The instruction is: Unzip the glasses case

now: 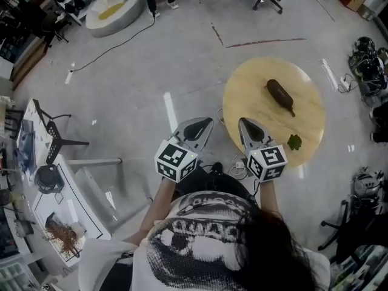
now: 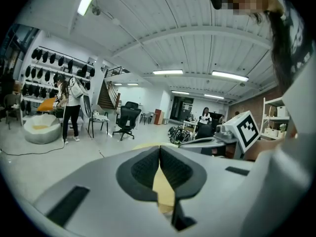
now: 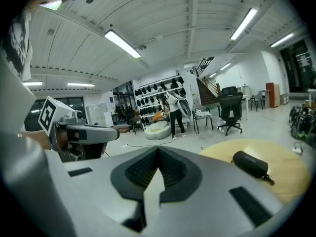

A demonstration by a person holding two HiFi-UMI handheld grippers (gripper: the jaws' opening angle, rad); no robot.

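Observation:
A dark brown glasses case (image 1: 280,95) lies near the middle of the round wooden table (image 1: 309,120), its zip pull trailing toward the near right; it shows again in the right gripper view as a dark case (image 3: 250,164) on the pale tabletop. My left gripper (image 1: 208,122) hangs shut over the floor, left of the table's edge. My right gripper (image 1: 243,122) is shut too, its tips just over the table's near-left rim, short of the case. Neither holds anything. In the left gripper view only a sliver of tabletop (image 2: 163,191) shows between the jaws.
A small green object (image 1: 294,142) lies on the table near its front edge. A white desk (image 1: 66,193) with a lamp stands at the left. Cables and a power strip (image 1: 344,83) lie on the floor to the right. Office chairs and a person stand far back.

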